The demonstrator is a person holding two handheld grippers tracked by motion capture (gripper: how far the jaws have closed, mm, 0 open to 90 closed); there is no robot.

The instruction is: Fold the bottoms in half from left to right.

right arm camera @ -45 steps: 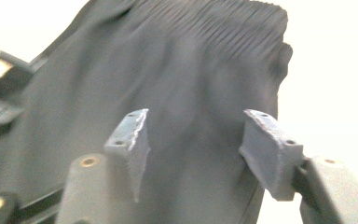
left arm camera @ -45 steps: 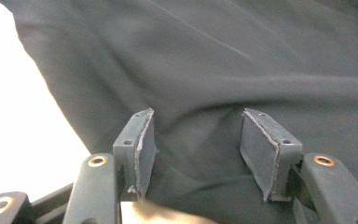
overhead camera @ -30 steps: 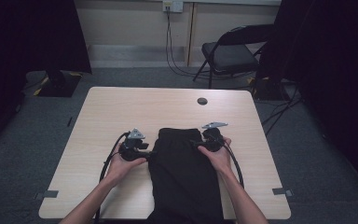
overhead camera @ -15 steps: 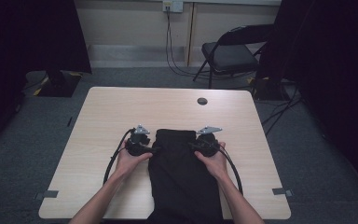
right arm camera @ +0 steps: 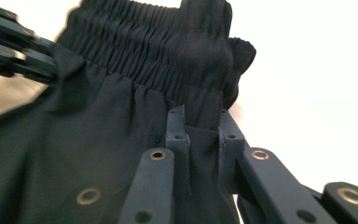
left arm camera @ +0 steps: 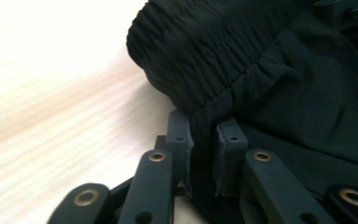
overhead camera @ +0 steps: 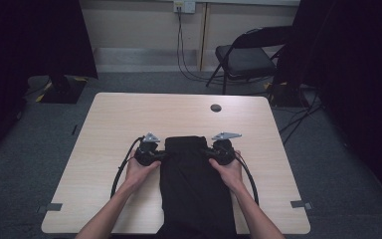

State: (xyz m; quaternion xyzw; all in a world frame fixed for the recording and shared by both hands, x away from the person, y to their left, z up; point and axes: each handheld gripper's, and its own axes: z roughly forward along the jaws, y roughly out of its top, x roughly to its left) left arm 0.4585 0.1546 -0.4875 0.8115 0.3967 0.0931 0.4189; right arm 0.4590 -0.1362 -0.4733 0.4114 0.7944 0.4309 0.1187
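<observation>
Close to the person's side of the table [overhead camera: 109, 124], a pair of black shorts [overhead camera: 194, 184] lies flat, with the stretchy waistband at the far end and the legs running off the near edge. The left gripper [overhead camera: 165, 155] has just been closing, and its jaws now pinch the cloth at the left side, just under the waistband [left arm camera: 186, 60]. The right gripper [overhead camera: 205, 152] has just been closing too — it pinches a fold at the right side [right arm camera: 203, 135].

Each bite looks small. If the hands pull apart or lift fast, the thin cloth could slip out of one side. Then the shorts would hang crooked or bunch up. Farther off, a small dark round thing [overhead camera: 216, 107] sits on the table — well away.
</observation>
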